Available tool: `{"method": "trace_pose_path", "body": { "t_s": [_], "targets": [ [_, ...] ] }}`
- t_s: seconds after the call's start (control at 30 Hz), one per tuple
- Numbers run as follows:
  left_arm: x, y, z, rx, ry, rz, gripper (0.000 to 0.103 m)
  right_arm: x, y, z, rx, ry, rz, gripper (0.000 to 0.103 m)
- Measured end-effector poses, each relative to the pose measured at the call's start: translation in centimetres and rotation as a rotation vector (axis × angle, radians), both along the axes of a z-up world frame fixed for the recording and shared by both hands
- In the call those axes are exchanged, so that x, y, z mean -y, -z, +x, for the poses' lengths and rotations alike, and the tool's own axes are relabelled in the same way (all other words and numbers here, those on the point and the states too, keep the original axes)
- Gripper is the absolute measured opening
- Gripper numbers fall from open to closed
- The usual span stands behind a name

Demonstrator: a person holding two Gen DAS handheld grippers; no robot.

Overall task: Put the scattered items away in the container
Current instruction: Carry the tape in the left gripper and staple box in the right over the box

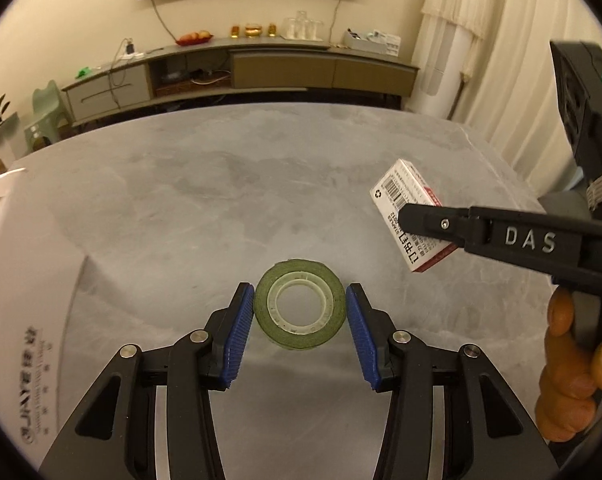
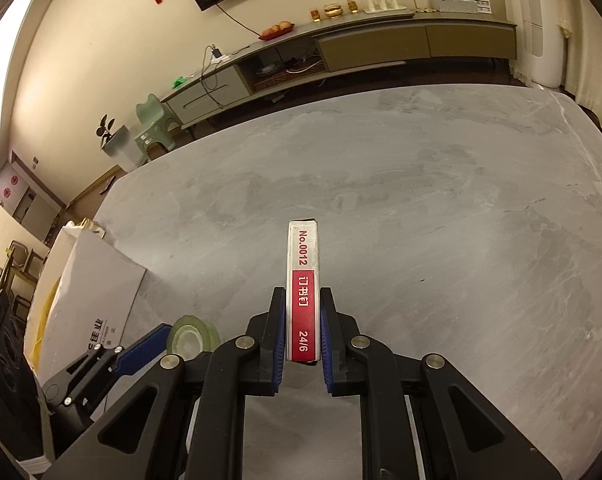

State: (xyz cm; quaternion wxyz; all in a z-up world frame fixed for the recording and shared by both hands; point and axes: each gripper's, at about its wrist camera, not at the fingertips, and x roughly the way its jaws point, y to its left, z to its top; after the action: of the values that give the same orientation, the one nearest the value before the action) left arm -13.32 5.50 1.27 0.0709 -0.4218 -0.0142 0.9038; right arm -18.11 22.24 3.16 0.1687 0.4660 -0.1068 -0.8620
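Note:
A green tape roll sits between the blue pads of my left gripper, held above the grey table; both pads touch its sides. It also shows in the right wrist view. My right gripper is shut on a red and white staple box, held edge-up above the table. The box also shows in the left wrist view, at the right. A white container stands at the left table edge; it also shows in the right wrist view.
The grey table stretches far ahead of both grippers. A long TV cabinet with small items stands against the back wall. A green chair is beyond the table's far left. Curtains hang at the right.

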Motion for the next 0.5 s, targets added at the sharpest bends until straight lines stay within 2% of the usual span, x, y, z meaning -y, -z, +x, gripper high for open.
{"method": "trace_pose_path", "body": {
  "t_s": [0.5],
  "targets": [
    [7.6, -7.1, 7.2, -0.086, -0.158, 0.001, 0.049, 7.8, -4.1, 7.8, -0.117, -0.185, 0.037, 0.016]
  ]
}}
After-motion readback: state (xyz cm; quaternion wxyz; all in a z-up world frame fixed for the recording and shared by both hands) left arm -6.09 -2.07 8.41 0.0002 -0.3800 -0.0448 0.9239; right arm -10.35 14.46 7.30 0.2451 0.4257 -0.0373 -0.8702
